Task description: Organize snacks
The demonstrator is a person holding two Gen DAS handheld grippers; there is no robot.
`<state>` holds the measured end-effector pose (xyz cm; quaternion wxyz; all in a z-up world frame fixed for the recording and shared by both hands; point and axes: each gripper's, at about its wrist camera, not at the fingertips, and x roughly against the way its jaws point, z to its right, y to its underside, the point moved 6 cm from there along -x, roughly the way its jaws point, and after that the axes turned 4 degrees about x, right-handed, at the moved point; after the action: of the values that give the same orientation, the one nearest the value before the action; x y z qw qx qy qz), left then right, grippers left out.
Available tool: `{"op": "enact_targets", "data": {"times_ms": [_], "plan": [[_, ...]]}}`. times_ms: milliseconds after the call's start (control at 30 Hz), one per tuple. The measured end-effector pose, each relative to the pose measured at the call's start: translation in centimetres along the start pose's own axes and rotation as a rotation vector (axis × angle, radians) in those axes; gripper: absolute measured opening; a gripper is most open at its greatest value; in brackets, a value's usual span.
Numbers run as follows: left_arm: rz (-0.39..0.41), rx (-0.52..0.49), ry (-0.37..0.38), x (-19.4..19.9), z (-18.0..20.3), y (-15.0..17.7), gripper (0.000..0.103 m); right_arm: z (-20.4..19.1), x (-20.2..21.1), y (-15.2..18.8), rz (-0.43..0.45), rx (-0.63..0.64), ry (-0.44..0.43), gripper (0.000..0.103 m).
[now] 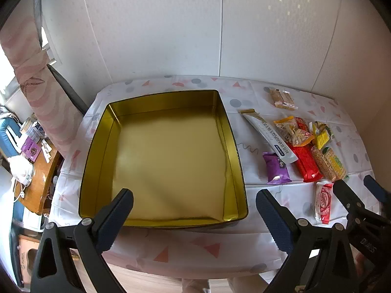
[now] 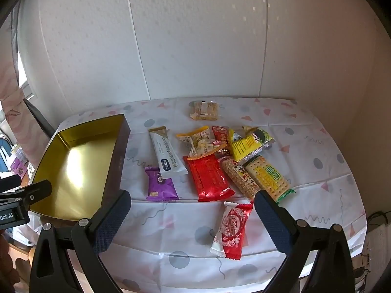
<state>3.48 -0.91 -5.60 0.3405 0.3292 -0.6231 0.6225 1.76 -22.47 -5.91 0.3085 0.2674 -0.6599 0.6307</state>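
Snacks lie scattered on the counter (image 2: 305, 183), which wears a white cloth printed with grey dots and pink triangles. We hold two grippers above it, both tilted down, both with jaws spread wide and empty. Our left gripper (image 1: 194, 216) hovers over the near rim of a shallow rectangular tin with a gold interior (image 1: 168, 156), which holds nothing yet. Our right gripper (image 2: 191, 216) hangs over the loose packets beside the tin. Nearest it lies a red-and-white wrapped candy bar (image 2: 231, 230); beyond sit a purple foil packet (image 2: 161, 184), a long white sachet (image 2: 166, 153), a red foil pack (image 2: 207, 177) and a yellow-green cracker pack (image 2: 268, 177). We judge the first pick is ahead: best to take the isolated candy bar across its narrow width, then lay it flat against a tin wall.
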Motion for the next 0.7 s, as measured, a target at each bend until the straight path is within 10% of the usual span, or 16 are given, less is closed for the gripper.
{"op": "enact_targets", "data": {"times_ms": [700], "plan": [[-0.015, -0.001, 0.009, -0.87, 0.45, -0.51, 0.101, 0.05, -0.76, -0.37, -0.023, -0.006, -0.003, 0.103]]}}
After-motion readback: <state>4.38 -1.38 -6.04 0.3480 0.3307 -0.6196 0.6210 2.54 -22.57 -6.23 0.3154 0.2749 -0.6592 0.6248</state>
